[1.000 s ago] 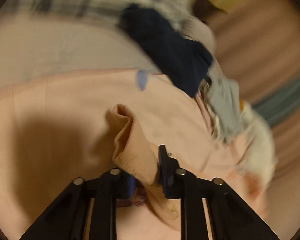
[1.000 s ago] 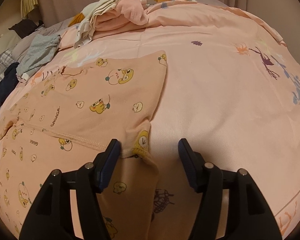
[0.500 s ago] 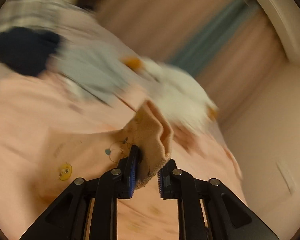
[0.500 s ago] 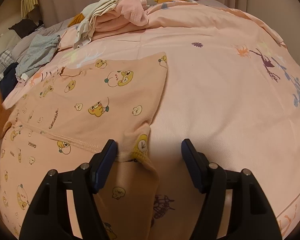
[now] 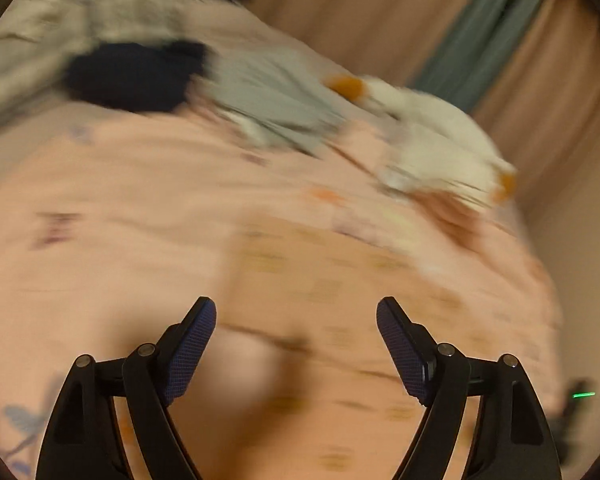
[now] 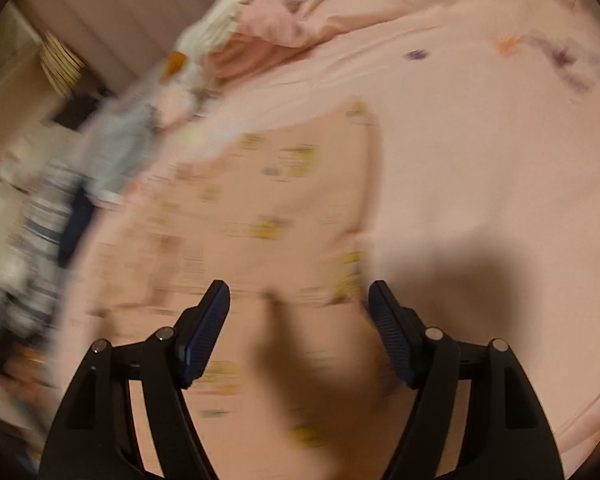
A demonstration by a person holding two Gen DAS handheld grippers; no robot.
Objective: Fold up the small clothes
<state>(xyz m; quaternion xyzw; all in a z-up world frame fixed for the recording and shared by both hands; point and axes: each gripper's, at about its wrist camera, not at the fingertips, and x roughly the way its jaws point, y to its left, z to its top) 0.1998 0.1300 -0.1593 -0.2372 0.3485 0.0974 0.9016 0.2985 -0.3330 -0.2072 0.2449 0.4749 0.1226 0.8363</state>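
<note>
The left gripper (image 5: pixel 296 312) has its jaws opening, wide apart, with nothing pinched between the pads; below the gap lies only flat fabric. The right gripper (image 6: pixel 299 294) is likewise opening, its blue pads (image 6: pixel 204 332) clear of the cloth under them, so both tools are released.

The small printed garment (image 6: pixel 268 216) lies spread on the pink bedsheet (image 6: pixel 480 152), filling the centre and lower left of the right wrist view. It is peach-coloured with small yellow cartoon figures, smeared by motion blur, and one straight edge runs down the middle of the frame from the upper centre toward the right gripper's right finger. A dark shadow falls over its lower part and the sheet beside it. In the left wrist view the same garment (image 5: pixel 340 292) shows as a slightly darker peach panel in the lower centre, its print too blurred to read.

Further out, along the upper left of the left wrist view, lie a dark navy piece (image 5: pixel 136 76), a grey garment (image 5: pixel 272 100) just beside it and a white and orange heap (image 5: pixel 432 136) toward the upper right. A plaid cloth (image 5: pixel 120 4) sits behind them. None of these touches the printed garment as far as the blur allows. Curtains (image 5: pixel 380 12) hang across the top right
</note>
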